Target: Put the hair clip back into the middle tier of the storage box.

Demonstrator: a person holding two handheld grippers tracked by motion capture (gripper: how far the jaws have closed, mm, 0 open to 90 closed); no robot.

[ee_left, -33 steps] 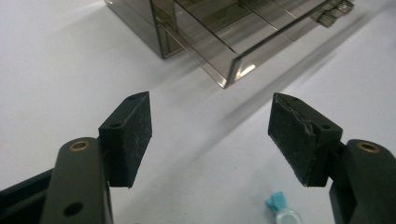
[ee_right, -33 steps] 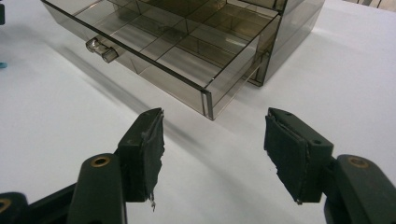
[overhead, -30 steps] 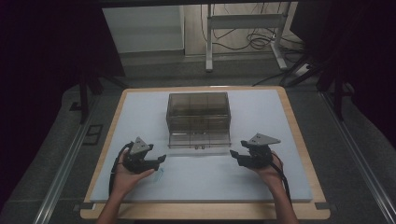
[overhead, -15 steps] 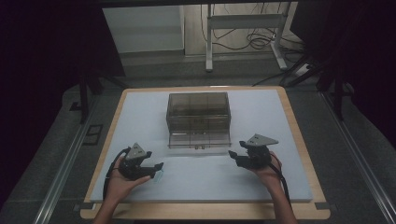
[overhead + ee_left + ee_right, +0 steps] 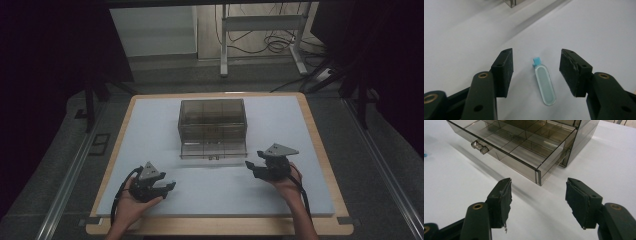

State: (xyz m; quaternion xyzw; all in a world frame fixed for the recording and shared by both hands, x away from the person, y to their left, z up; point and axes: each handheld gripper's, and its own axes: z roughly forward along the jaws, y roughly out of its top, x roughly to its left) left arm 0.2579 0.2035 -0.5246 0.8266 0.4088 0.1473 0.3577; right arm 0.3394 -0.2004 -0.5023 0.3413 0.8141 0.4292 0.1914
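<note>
Pale blue-green, a small oblong capsule (image 5: 545,85) with a blue tab at one end lies flat on the white tabletop (image 5: 599,30), between the pads of the left tool (image 5: 536,72). Those jaws have just been closing but stand clear of it on both sides. Farther off, the smoky clear drawer box (image 5: 212,125) has its bottom drawer (image 5: 506,147) pulled out. Beside that drawer's corner the right tool (image 5: 538,202) is spread wide and holds nothing.
</note>
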